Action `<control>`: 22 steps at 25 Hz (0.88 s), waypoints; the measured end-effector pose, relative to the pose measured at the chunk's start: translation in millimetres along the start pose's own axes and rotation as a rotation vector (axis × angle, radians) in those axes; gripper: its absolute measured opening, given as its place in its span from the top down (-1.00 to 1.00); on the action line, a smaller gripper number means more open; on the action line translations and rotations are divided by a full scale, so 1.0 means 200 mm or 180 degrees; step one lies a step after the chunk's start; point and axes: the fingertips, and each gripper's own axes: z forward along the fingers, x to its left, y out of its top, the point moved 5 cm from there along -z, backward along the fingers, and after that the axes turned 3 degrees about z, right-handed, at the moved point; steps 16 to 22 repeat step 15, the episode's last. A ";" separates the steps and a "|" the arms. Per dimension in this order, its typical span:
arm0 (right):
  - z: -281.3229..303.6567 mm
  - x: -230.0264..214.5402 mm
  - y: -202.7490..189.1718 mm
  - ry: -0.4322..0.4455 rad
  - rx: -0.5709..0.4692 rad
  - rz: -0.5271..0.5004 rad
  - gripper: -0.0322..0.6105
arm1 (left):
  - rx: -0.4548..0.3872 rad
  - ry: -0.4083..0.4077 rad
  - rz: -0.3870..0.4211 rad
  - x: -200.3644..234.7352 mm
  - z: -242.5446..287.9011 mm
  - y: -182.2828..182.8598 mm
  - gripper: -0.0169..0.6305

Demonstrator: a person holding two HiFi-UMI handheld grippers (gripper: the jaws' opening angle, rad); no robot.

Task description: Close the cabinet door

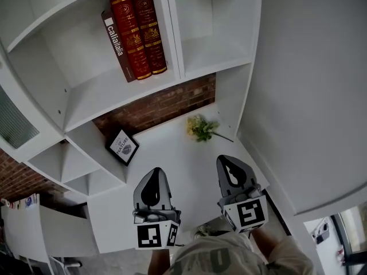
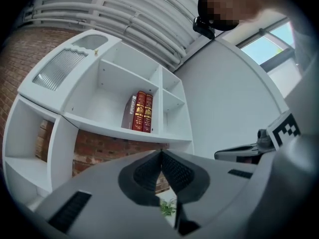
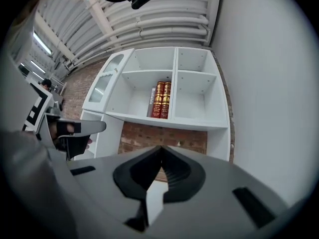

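Observation:
The white cabinet point(image 1: 172, 22) has open shelves holding two red books point(image 1: 140, 33). Its ribbed-glass door point(image 1: 14, 122) stands swung open at the upper left, also seen in the left gripper view point(image 2: 62, 68) and the right gripper view point(image 3: 104, 81). My left gripper point(image 1: 153, 179) and right gripper point(image 1: 231, 168) hang side by side above the white desk surface point(image 1: 172, 148), well short of the door. Both point toward the shelves. The left gripper point(image 2: 161, 153) has its jaws shut with nothing between them, and so does the right gripper point(image 3: 160, 148).
A framed picture point(image 1: 121, 146) leans at the back of the desk surface near the brick wall point(image 1: 160, 105). A small yellow-flowered plant point(image 1: 199, 128) lies ahead of the right gripper. A large white panel point(image 1: 309, 85) rises along the right side.

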 end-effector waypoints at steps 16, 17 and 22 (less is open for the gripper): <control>0.03 0.05 -0.01 0.0116 -0.0013 -0.0029 0.85 | 0.0048 0.0209 0.0014 0.06 -0.08 -0.01 0.91; 0.03 0.05 -0.01 0.0116 -0.0013 -0.0029 0.85 | 0.0048 0.0209 0.0014 0.06 -0.08 -0.01 0.91; 0.03 0.05 -0.01 0.0116 -0.0013 -0.0029 0.85 | 0.0048 0.0209 0.0014 0.06 -0.08 -0.01 0.91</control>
